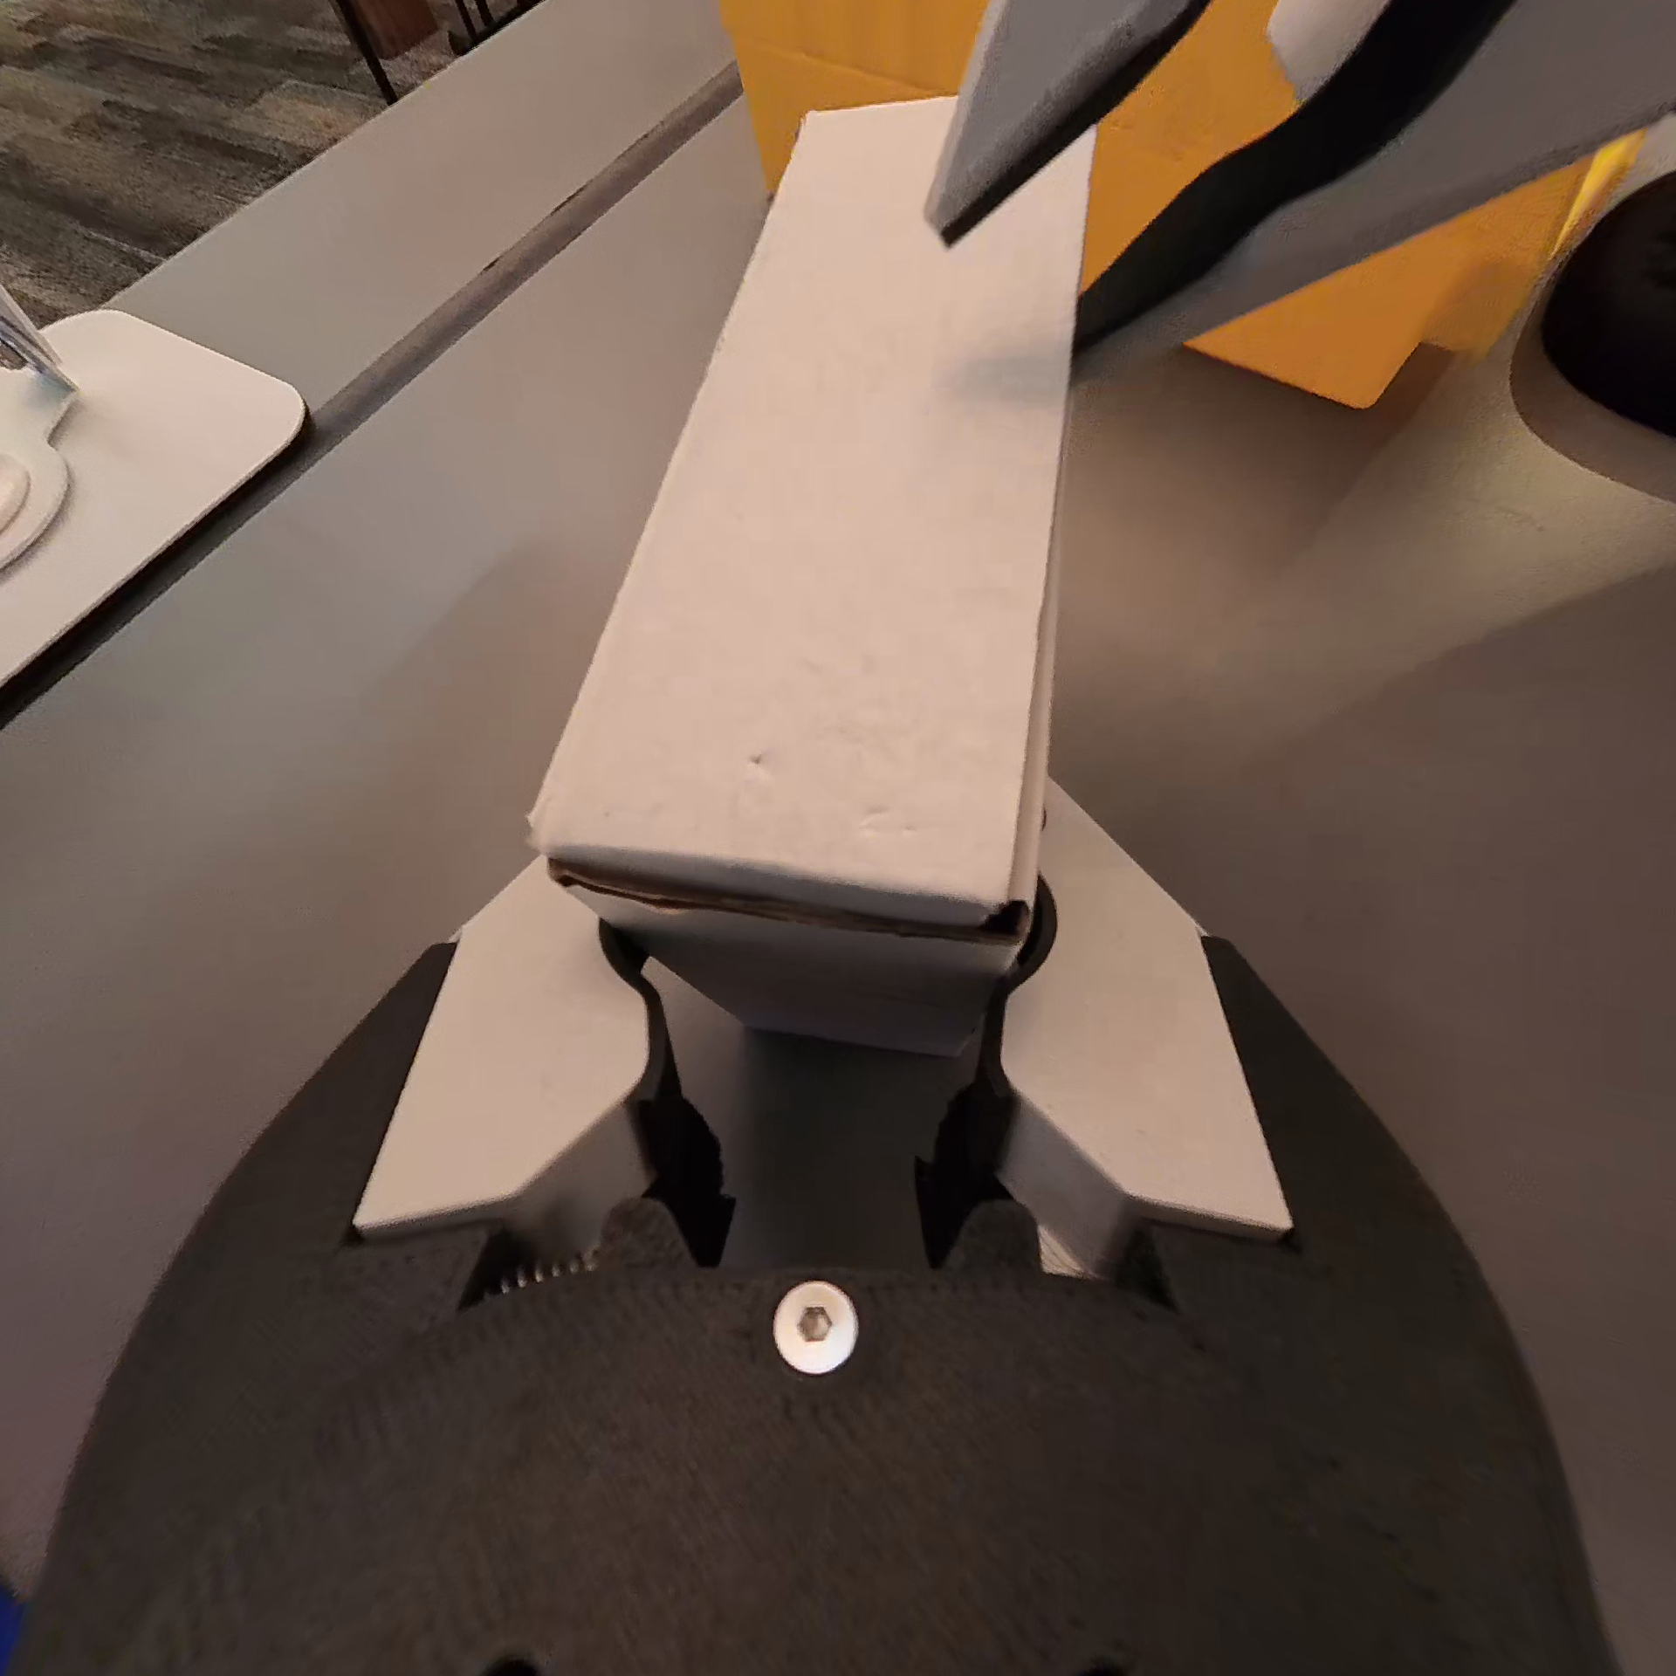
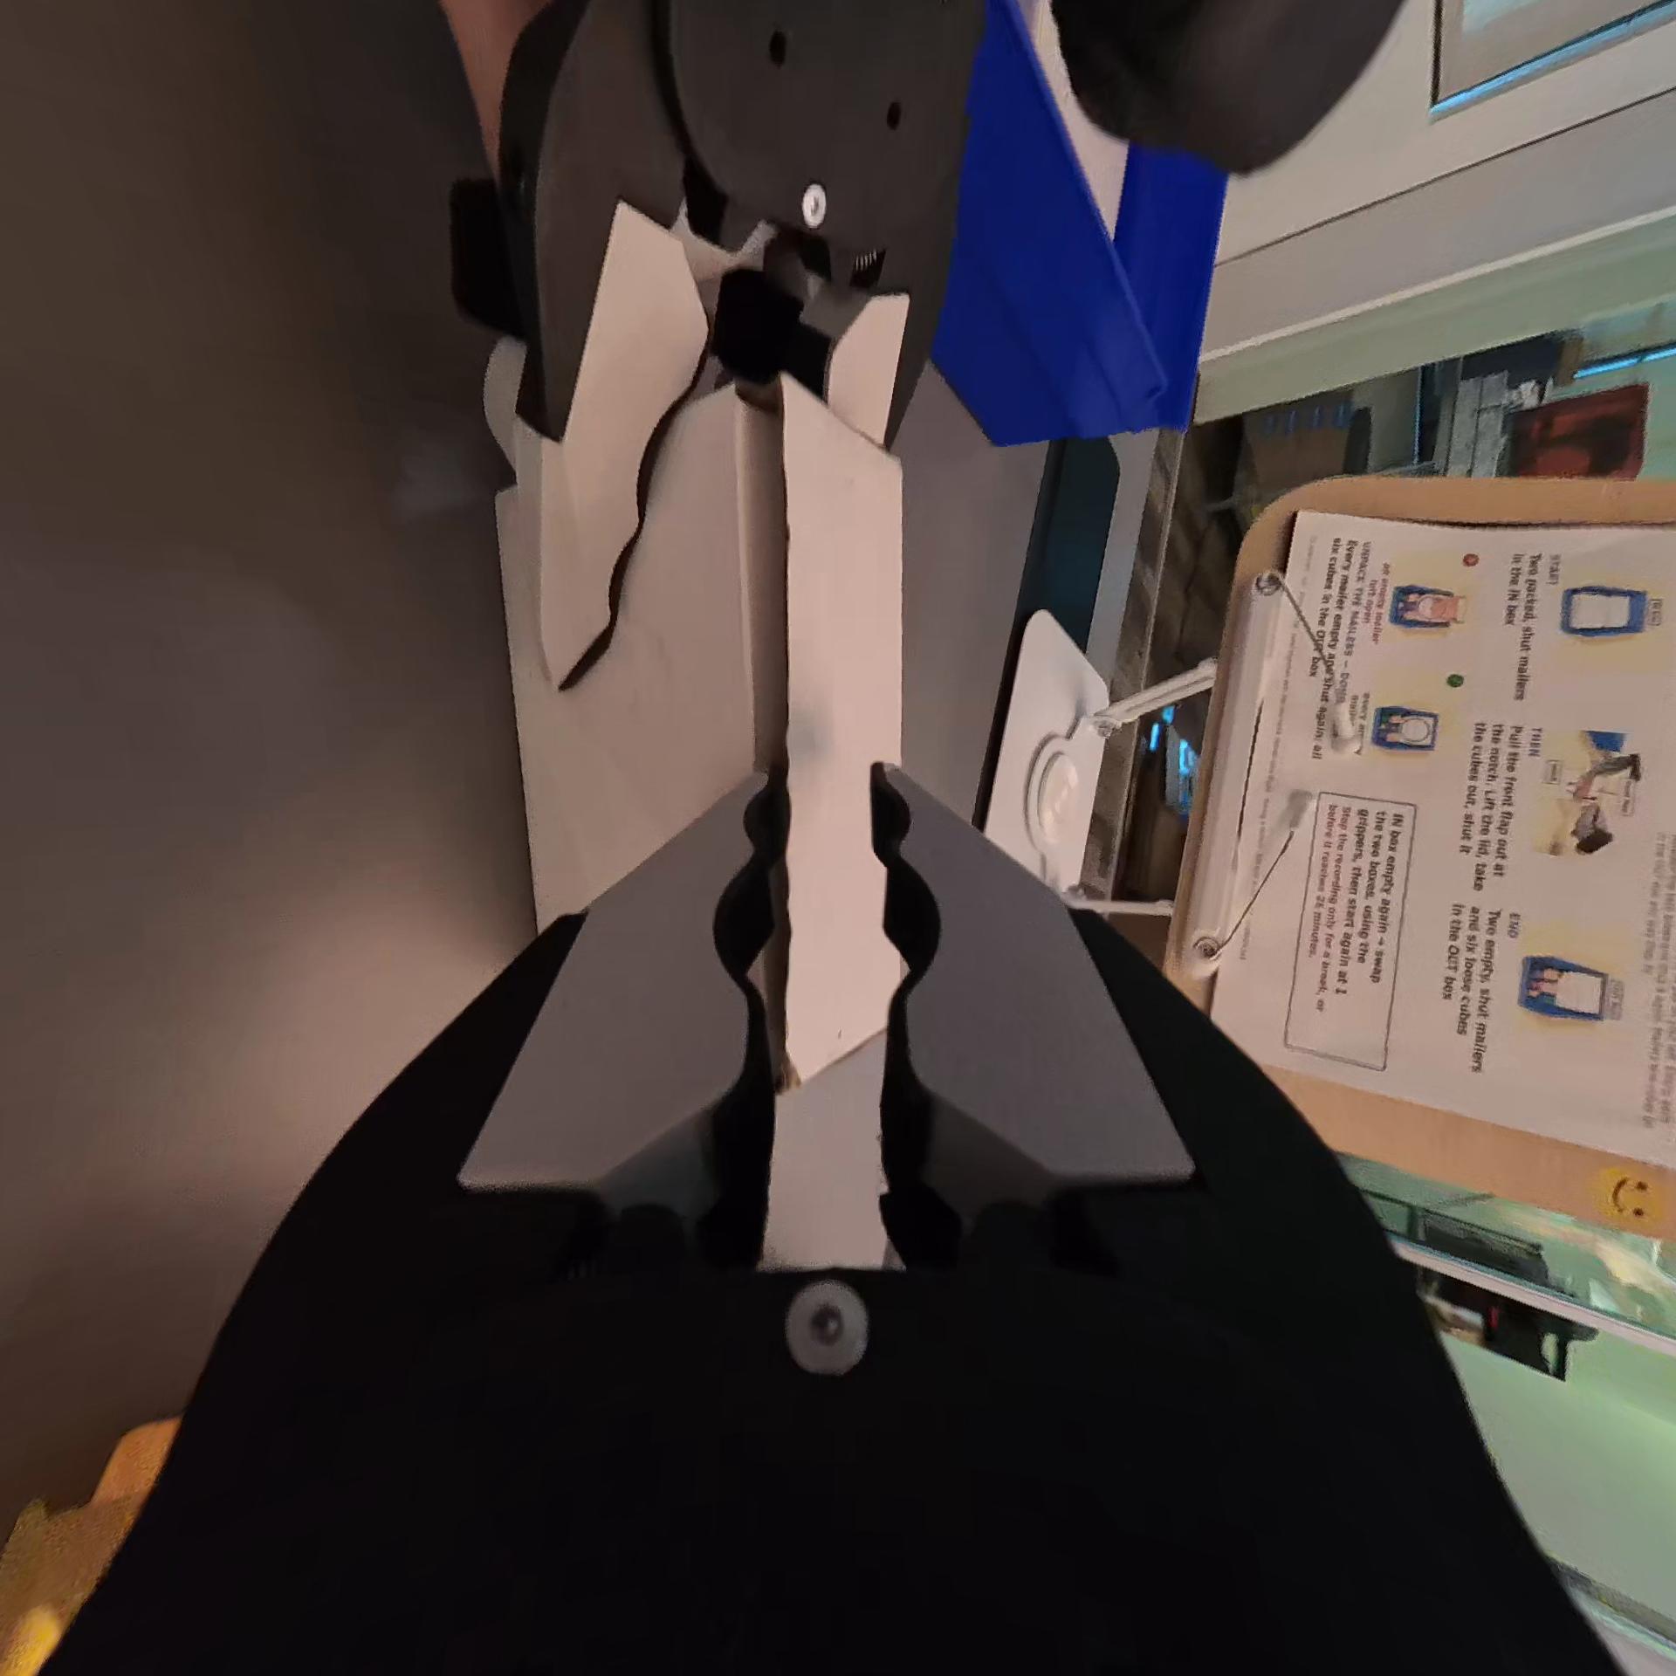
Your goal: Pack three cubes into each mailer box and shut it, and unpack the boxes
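Observation:
A long white mailer box is closed and held off the grey table. My left gripper is shut on its near end, one finger on each long side. My right gripper comes in from the top right, with one finger over the box's top face near the far end. In the right wrist view the right gripper clamps the box's narrow face, and the left gripper holds the far end. No cubes show.
A yellow cardboard box stands just behind the mailer. A white stand base lies at the table's left edge. In the right wrist view a blue bin is behind the left gripper, and a board with an instruction sheet is to the right. Left tips to right tips: about 8 centimeters.

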### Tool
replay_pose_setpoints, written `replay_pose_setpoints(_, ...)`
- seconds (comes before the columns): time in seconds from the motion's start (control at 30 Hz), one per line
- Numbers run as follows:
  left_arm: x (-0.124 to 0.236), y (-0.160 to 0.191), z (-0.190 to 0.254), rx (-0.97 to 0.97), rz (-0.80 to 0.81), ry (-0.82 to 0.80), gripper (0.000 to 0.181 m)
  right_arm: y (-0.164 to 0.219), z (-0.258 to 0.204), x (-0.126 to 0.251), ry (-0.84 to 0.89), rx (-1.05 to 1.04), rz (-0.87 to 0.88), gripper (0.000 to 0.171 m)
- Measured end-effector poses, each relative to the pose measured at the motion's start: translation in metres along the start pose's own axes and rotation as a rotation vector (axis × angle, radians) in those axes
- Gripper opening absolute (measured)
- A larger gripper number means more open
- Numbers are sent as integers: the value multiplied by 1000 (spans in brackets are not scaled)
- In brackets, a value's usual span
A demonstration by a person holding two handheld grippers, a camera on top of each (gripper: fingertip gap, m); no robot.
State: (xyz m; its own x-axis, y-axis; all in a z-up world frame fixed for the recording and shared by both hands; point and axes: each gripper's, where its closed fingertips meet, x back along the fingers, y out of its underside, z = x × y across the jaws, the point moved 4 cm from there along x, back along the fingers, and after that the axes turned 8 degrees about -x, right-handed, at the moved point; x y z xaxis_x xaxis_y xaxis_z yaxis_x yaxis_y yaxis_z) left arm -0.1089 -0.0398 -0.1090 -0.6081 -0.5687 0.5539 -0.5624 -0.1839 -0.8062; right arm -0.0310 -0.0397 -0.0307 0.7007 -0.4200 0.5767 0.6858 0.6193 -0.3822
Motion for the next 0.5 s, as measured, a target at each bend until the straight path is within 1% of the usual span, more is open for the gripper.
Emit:
replay_pose_setpoints(0.1,1,0,1,-2,3,2,77,9,3,4,-24,-49,-13,19)
replay_pose_setpoints(0.17,1,0,1,-5,1,3,77,9,2,4,-26,-46,-13,18)
replay_pose_setpoints(0.23,1,1,0,-5,-1,0,77,8,0,3,-42,-30,-38,4)
replay_pose_setpoints(0.5,0,-1,1,-24,-16,-12,76,6,8,9,-29,-84,-42,2)
